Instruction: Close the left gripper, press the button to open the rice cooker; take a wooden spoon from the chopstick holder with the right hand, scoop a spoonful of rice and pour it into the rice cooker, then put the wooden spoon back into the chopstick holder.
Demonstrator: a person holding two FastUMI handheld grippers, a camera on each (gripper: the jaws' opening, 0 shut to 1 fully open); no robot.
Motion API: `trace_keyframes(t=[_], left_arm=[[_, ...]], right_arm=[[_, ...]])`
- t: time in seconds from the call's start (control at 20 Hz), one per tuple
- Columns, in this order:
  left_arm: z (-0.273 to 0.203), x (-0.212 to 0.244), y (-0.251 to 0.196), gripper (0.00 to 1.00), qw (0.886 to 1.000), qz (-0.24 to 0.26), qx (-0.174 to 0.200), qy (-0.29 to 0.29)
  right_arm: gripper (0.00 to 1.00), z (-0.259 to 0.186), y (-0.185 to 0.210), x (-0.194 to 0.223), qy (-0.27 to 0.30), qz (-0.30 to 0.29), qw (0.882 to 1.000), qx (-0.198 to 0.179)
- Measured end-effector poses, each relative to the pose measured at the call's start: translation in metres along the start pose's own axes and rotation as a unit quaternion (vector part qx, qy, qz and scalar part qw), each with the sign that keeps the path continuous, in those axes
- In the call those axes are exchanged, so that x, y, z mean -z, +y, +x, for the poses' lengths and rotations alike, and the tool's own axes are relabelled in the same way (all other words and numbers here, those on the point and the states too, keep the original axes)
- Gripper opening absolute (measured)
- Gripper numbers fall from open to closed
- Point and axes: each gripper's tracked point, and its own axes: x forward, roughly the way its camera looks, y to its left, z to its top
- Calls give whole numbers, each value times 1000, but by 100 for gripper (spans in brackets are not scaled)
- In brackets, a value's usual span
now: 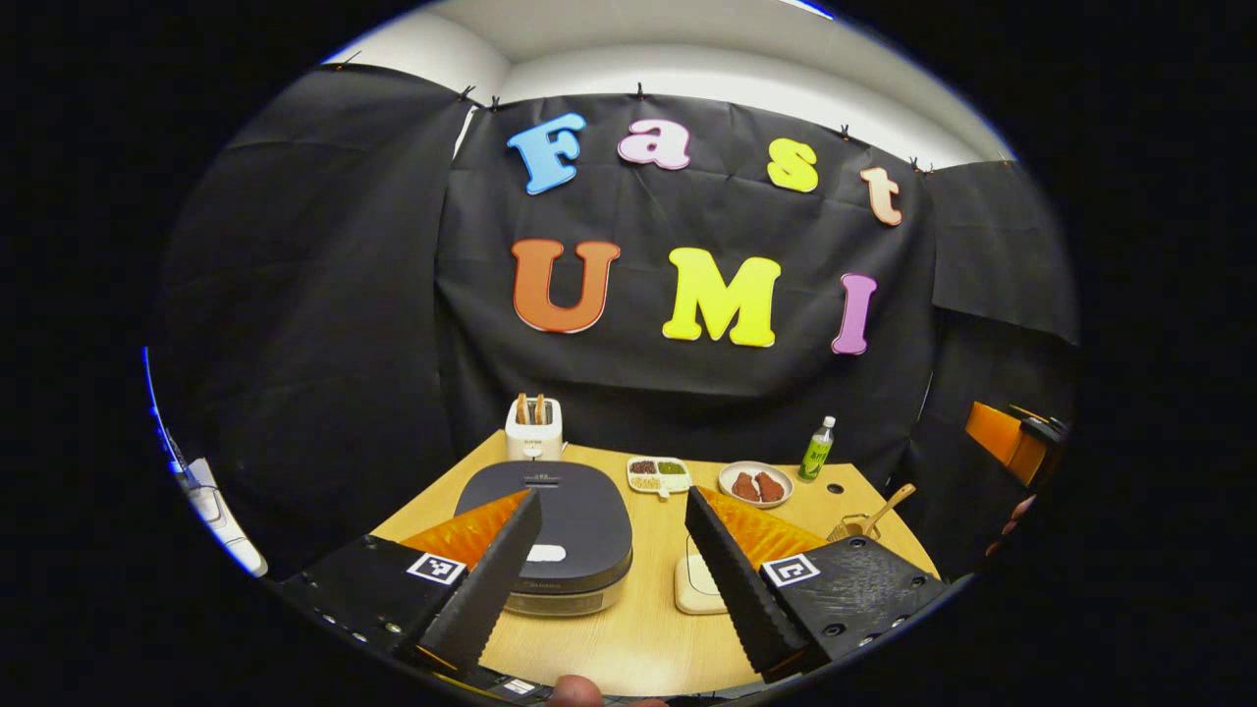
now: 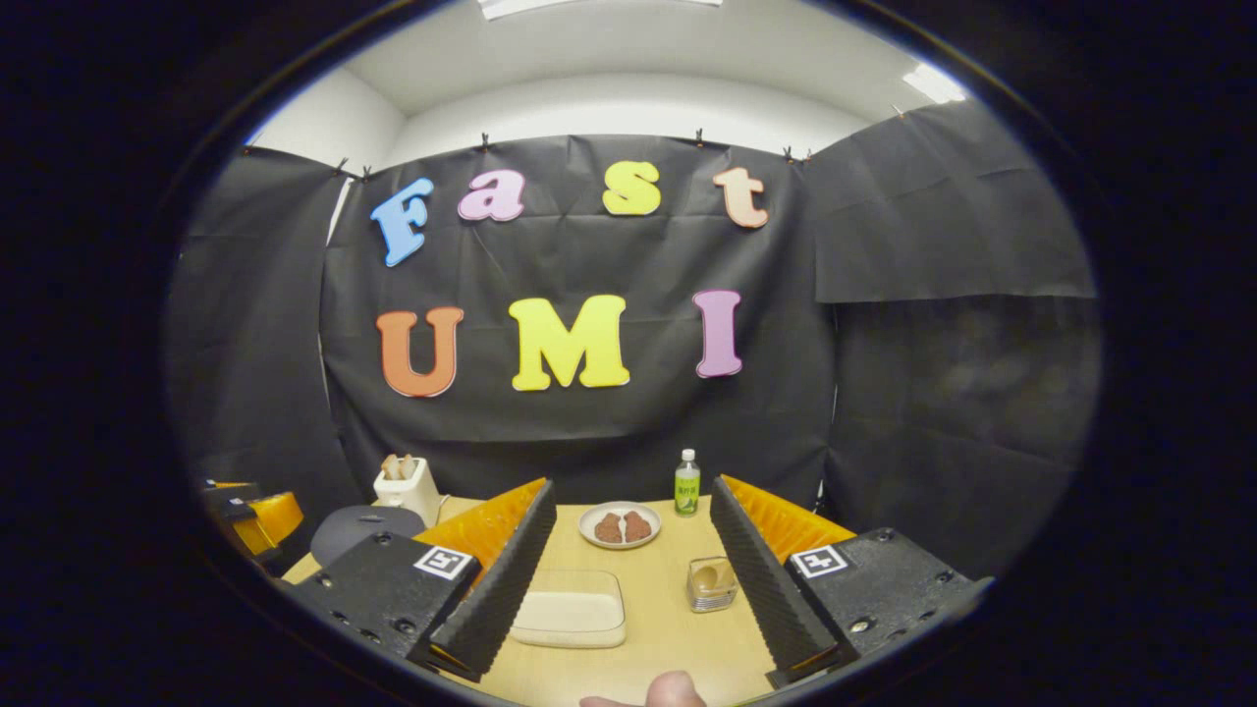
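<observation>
Left gripper [image 1: 609,574] jaws apart above closed rice cooker [image 1: 555,535], wooden table [image 1: 628,638]

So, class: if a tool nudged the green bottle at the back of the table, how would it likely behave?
The green bottle stands upright, tall and narrow, so it would probably tip easily. Its round body would likely roll afterwards. It looks plastic, so probably light.

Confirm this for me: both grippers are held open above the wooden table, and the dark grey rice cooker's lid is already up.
Not quite. In the left gripper view the dark grey rice cooker has its lid down flat, closed. The rest holds: the left gripper and the right gripper are both open above the wooden table.
</observation>
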Motion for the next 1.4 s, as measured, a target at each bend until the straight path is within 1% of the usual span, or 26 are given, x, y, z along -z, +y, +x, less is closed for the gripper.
trace_keyframes(t=[0.05,0.15,0.2,0.25,0.3,0.35,0.4,0.45,0.5,0.55,0.6,0.8,0.95,1.1,1.25,1.4], left_arm=[[6,8,3,95,1000,-7,-4,18],[16,22,9,90,998,-18,-15,55],[21,29,14,76,997,-19,-22,73],[25,34,19,86,995,-23,-26,89],[29,38,24,62,994,-29,-29,105],[34,45,28,56,992,-34,-33,120],[37,51,33,46,989,-37,-36,136],[38,55,39,41,987,-43,-40,150],[43,62,41,24,984,-51,-38,165],[45,67,44,16,982,-53,-38,179],[50,72,46,2,979,-58,-31,194],[75,96,52,0,965,-84,-14,248],[85,101,62,0,960,-74,-12,268],[99,112,62,0,952,-72,-9,298],[114,116,68,0,949,-74,-15,305],[117,125,71,0,944,-72,-14,322]], right_arm=[[100,7,1,4,5,2,1000,-5],[100,23,2,9,12,8,1000,-15],[100,30,2,12,17,9,1000,-20],[100,36,1,14,22,12,999,-23],[100,42,-1,14,23,15,999,-26],[100,48,-5,13,21,18,999,-26],[100,54,-8,13,21,18,999,-26],[100,59,-11,15,22,16,999,-25],[100,62,-13,16,24,16,999,-25],[100,65,-15,17,25,18,999,-25],[100,69,-19,19,26,20,999,-22],[100,76,-36,28,39,27,999,-10],[100,77,-51,29,40,27,999,4],[100,78,-59,34,46,31,998,12],[100,77,-68,36,46,32,998,21],[100,76,-75,39,48,35,998,28]])
